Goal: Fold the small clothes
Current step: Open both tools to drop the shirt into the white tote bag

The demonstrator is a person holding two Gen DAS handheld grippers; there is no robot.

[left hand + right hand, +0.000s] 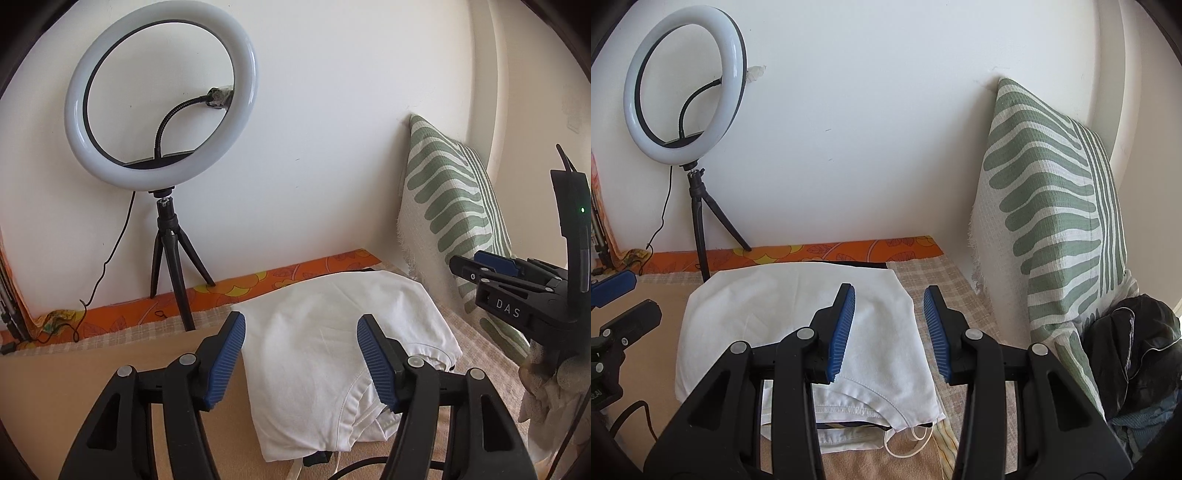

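Nearest, the left gripper (301, 354) and right gripper (889, 328) hover with jaws apart, holding nothing; just beyond lies the folded white garment (798, 317), hem and collar toward the near edge; bare tan surface (92, 369) opens leftward; farther, a striped pillow (1052, 206) stands right, a ring light (162, 96) far left.

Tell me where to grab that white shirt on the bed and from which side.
Take the white shirt at its near-right corner, by the curved hem, coming from the right with the right gripper. That edge lies loose and slightly lifted off the bed cover, so a finger could probably slip beneath it.
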